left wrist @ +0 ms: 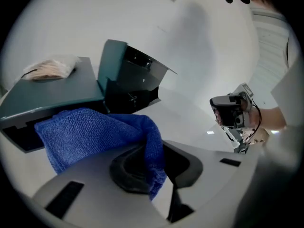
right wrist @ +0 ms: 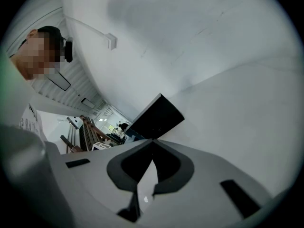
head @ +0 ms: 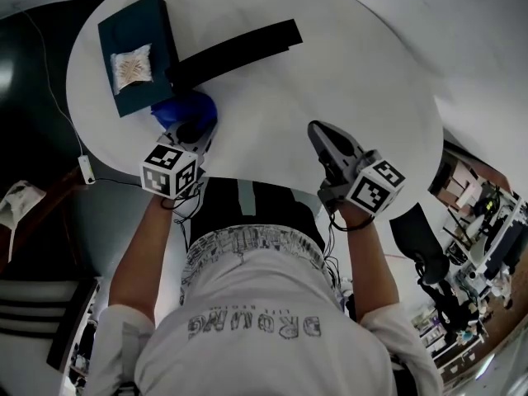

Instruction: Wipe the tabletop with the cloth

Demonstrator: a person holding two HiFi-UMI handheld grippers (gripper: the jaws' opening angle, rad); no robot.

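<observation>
The blue cloth (head: 183,108) lies bunched on the white tabletop (head: 346,64) near its front left edge, against the teal box. My left gripper (head: 191,127) is shut on the cloth (left wrist: 90,129); a fold hangs down between the jaws at the left gripper (left wrist: 151,153). My right gripper (head: 317,129) sits over the table's front right edge, shut with nothing in it. In the right gripper view its jaws (right wrist: 152,142) meet tip to tip above bare tabletop (right wrist: 237,103). The left gripper view also shows the right gripper (left wrist: 231,114) off to the side.
A dark teal box (head: 139,52) with a pale packet (head: 132,66) on top stands at the table's left. A long black piece (head: 235,49) reaches from it toward the middle. A white device (head: 85,170) on a cable hangs off the left edge.
</observation>
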